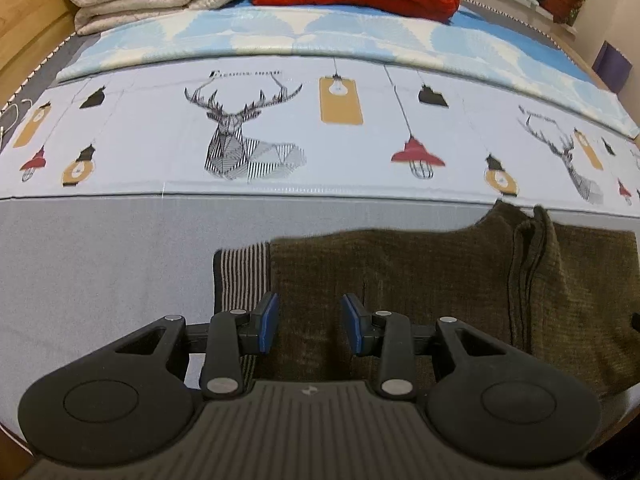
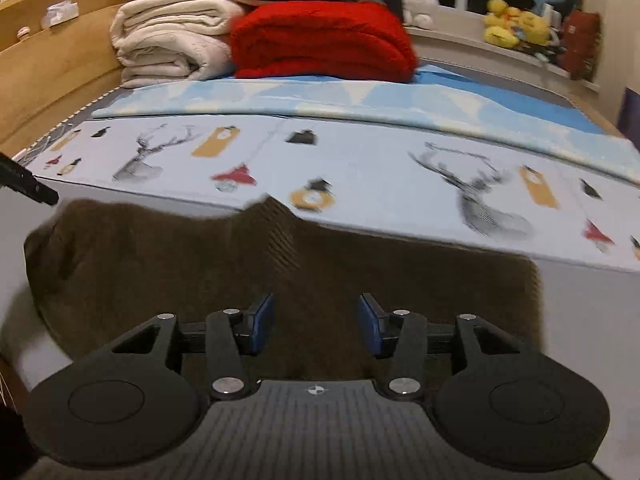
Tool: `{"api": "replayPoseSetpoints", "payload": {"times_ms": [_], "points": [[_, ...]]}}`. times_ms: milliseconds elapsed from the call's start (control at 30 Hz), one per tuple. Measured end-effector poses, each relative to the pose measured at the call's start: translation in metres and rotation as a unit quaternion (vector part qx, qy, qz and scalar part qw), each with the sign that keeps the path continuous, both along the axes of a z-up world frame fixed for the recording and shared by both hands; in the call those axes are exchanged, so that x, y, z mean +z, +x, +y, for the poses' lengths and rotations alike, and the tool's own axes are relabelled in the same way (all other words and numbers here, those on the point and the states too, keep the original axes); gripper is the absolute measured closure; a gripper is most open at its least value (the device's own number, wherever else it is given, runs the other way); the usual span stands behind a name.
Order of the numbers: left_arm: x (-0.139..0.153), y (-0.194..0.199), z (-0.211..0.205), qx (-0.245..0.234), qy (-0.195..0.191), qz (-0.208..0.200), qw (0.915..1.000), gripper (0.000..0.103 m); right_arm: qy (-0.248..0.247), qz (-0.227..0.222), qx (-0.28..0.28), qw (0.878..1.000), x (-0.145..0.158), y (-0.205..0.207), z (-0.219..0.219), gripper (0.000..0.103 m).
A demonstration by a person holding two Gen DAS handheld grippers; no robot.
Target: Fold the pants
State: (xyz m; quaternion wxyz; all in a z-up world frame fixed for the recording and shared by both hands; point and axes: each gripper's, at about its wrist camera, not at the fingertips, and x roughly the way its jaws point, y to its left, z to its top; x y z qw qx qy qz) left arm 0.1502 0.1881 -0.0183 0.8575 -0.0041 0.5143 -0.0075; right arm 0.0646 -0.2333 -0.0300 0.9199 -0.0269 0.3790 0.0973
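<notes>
With the brown corduroy pants (image 1: 400, 280) lying flat on the grey bed sheet (image 1: 100, 264), both the left gripper (image 1: 309, 322) and the right gripper (image 2: 316, 326) hover above with open, empty jaws, so each should pinch both fabric layers at one edge before folding.

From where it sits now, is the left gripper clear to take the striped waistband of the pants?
Probably yes. The left gripper hangs open over the brown pants, and the striped waistband lies flat and uncovered right beside its left finger.
</notes>
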Motion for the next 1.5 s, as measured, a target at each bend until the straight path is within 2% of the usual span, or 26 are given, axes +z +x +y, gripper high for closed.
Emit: {"api": "replayPoseSetpoints", "payload": {"times_ms": [100,167,200,267,333,367,433,500,600,700,800,1000,1100,1167,1233,1267,1300,1333,1433,1500], "points": [[-0.009,-0.007,0.004,0.006,0.006,0.015,0.9999,0.064,-0.026,0.043,-0.054,0.997,-0.017,-0.006,-0.024,0.055],[-0.014,-0.013,0.012,0.016,0.004,0.025,0.9996,0.064,-0.058,0.125,-0.073,0.988,-0.046,-0.003,-0.036,0.055],[-0.017,-0.018,0.019,0.027,-0.003,0.030,0.9992,0.064,-0.056,0.144,-0.079,0.985,-0.054,-0.005,-0.042,0.056],[-0.020,-0.028,0.034,0.052,-0.024,0.038,0.9977,0.064,-0.027,0.118,-0.090,0.989,-0.046,-0.014,-0.050,0.056],[-0.020,-0.041,0.049,0.076,-0.051,0.042,0.9949,0.064,-0.022,0.098,-0.086,0.991,-0.039,-0.021,-0.056,0.056],[-0.021,-0.046,0.056,0.087,-0.065,0.044,0.9931,0.064,-0.036,0.115,-0.089,0.989,-0.045,-0.022,-0.060,0.056],[-0.027,-0.055,0.067,0.110,-0.093,0.053,0.9882,0.058,-0.028,0.130,-0.096,0.986,-0.053,-0.022,-0.067,0.058],[-0.037,-0.065,0.077,0.135,-0.130,0.060,0.9804,0.053,-0.024,0.109,-0.096,0.989,-0.044,-0.025,-0.065,0.058],[-0.064,-0.077,0.083,0.172,-0.181,0.081,0.9648,0.053,-0.004,0.074,-0.092,0.993,-0.033,-0.035,-0.066,0.056],[-0.082,-0.074,0.083,0.196,-0.196,0.097,0.9558,0.049,0.001,0.074,-0.090,0.993,-0.030,-0.035,-0.068,0.056],[-0.095,-0.069,0.088,0.223,-0.224,0.103,0.9430,0.045,0.003,0.080,-0.089,0.993,-0.035,-0.031,-0.066,0.056],[-0.099,-0.059,0.091,0.265,-0.242,0.096,0.9283,0.035,-0.008,0.110,-0.090,0.990,-0.048,-0.022,-0.064,0.056],[-0.097,-0.052,0.084,0.270,-0.216,0.101,0.9326,0.036,-0.030,0.119,-0.081,0.989,-0.055,-0.018,-0.059,0.056],[-0.093,-0.049,0.074,0.266,-0.186,0.103,0.9402,0.044,-0.039,0.122,-0.079,0.989,-0.057,-0.015,-0.056,0.055],[-0.086,-0.044,0.065,0.264,-0.162,0.105,0.9450,0.064,-0.039,0.125,-0.082,0.988,-0.058,-0.012,-0.056,0.055],[-0.081,-0.044,0.062,0.271,-0.155,0.104,0.9444,0.071,-0.039,0.127,-0.084,0.988,-0.058,-0.011,-0.055,0.055],[-0.074,-0.044,0.058,0.272,-0.142,0.101,0.9463,0.078,-0.040,0.127,-0.085,0.987,-0.058,-0.010,-0.055,0.055],[-0.064,-0.043,0.052,0.268,-0.126,0.093,0.9505,0.081,-0.041,0.127,-0.085,0.987,-0.058,-0.009,-0.055,0.055],[-0.020,-0.041,0.015,0.232,-0.072,0.022,0.9698,0.084,-0.037,0.122,-0.085,0.988,-0.056,-0.009,-0.056,0.055],[0.016,-0.039,-0.025,0.175,-0.039,-0.050,0.9826,0.084,-0.022,0.107,-0.091,0.990,-0.051,-0.011,-0.059,0.056]]}}
